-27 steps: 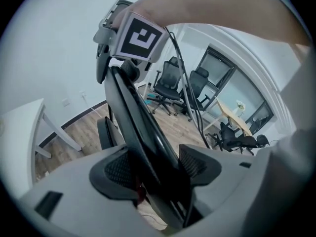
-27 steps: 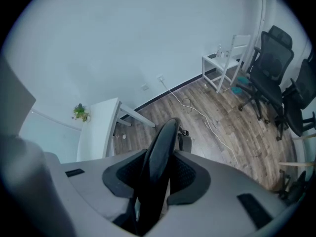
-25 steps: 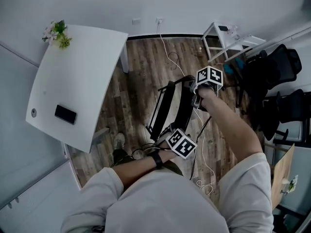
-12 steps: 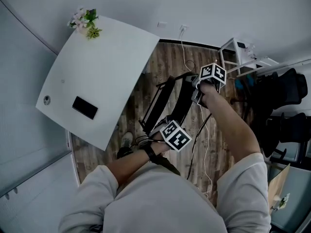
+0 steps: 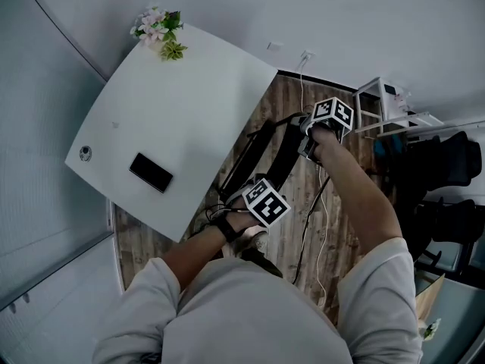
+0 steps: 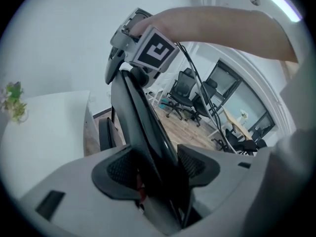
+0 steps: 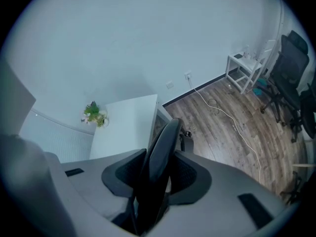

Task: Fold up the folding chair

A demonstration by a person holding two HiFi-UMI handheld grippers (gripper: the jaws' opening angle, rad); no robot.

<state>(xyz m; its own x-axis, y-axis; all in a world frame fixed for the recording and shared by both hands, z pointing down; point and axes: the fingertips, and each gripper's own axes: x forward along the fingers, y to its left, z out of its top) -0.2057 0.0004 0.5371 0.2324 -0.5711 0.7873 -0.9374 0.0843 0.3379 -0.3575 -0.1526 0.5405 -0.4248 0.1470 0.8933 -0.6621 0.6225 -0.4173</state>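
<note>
The black folding chair [image 5: 279, 156] is folded flat and held upright over the wood floor, right beside the white table's edge. My left gripper [image 5: 254, 197] grips its lower end. In the left gripper view the chair's dark panel [image 6: 143, 127] runs between the jaws of the left gripper [image 6: 155, 167], which are closing on it. My right gripper [image 5: 307, 144] holds the far upper end. In the right gripper view the chair's rounded edge [image 7: 165, 142] is pinched between the pads of the right gripper [image 7: 157, 174]. The right gripper's marker cube [image 6: 150, 51] shows at the chair's top.
The white table [image 5: 189, 112] fills the left, with a dark phone [image 5: 150, 172] and a small flower pot [image 5: 159, 27] on it. A white side table [image 5: 386, 101] and black office chairs [image 5: 447, 165] stand at the right. A white cable [image 5: 318, 226] trails over the floor.
Both grippers have carried the folded chair sideways toward the white table, which now lies right beside it. Both grips have stayed on the chair.
</note>
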